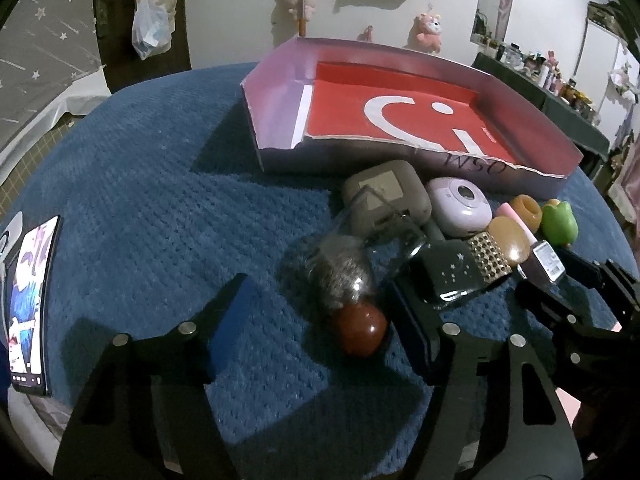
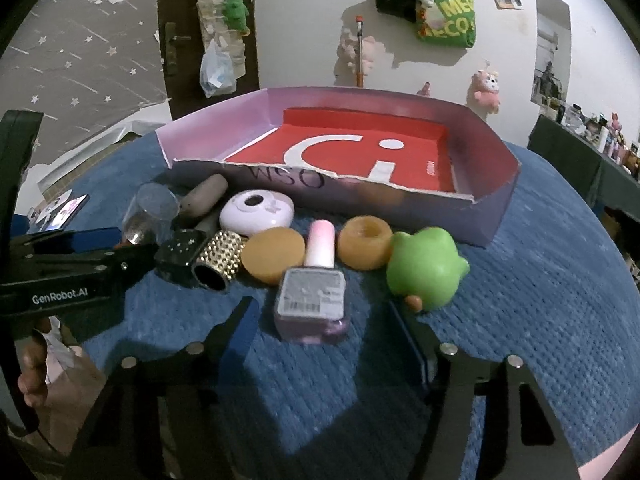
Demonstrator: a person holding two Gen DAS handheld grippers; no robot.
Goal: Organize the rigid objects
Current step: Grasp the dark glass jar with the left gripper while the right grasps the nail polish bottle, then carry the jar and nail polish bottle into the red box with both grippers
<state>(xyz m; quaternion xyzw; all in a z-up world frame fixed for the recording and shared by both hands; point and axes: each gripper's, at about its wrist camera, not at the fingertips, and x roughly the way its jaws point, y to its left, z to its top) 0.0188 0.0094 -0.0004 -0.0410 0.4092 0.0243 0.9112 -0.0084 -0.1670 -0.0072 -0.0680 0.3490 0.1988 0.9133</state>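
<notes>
A shallow box [image 1: 276, 120] with a red floor [image 2: 492, 208] stands at the back of the blue mat. Small items lie in front of it. My left gripper [image 1: 320, 300] is open around a clear bottle with a red cap [image 1: 352, 292] lying on its side. My right gripper [image 2: 320, 320] is open around a pink nail polish bottle [image 2: 314, 292]. Beside it lie a green frog toy [image 2: 426, 270], two orange rounds [image 2: 274, 254], a gold studded cylinder [image 2: 220, 260], a black box [image 2: 180, 256] and a pale pink round case [image 2: 256, 212].
A phone [image 1: 30, 300] lies at the mat's left edge. A grey case [image 1: 384, 196] lies by the box front. The left gripper's body [image 2: 60, 280] shows at the left of the right wrist view. Shelves with small items [image 2: 600, 140] stand at the right.
</notes>
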